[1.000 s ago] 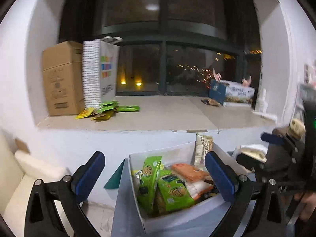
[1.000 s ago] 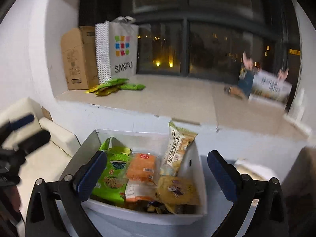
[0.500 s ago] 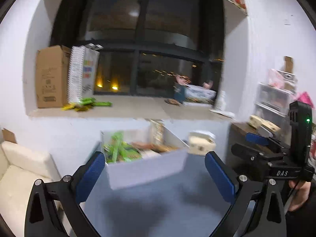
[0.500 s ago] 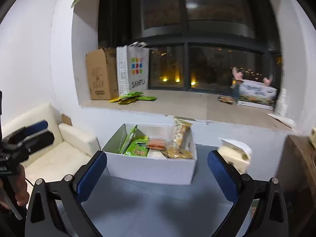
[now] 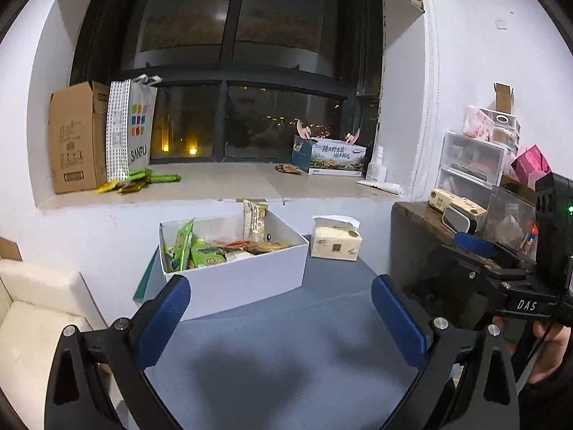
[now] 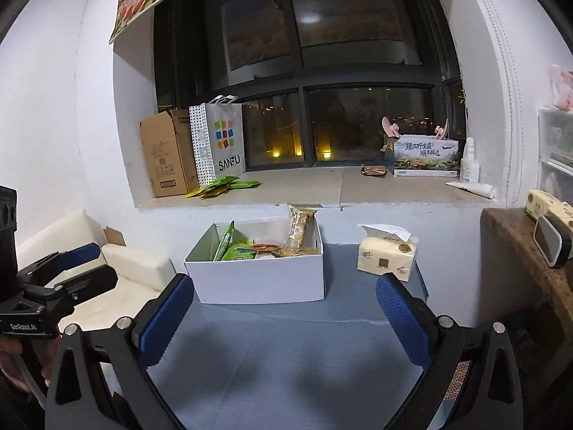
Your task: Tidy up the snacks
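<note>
Matt white cardboard box (image 6: 258,279), glossy snack wrappers (image 6: 238,252), matt grey tabletop (image 6: 286,358).

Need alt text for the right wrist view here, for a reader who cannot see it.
An open white box of snack packets sits on a grey table below a windowsill, framed by the open, empty right claw. A tissue pack stands to its right; the left claw shows at the left edge.
</note>
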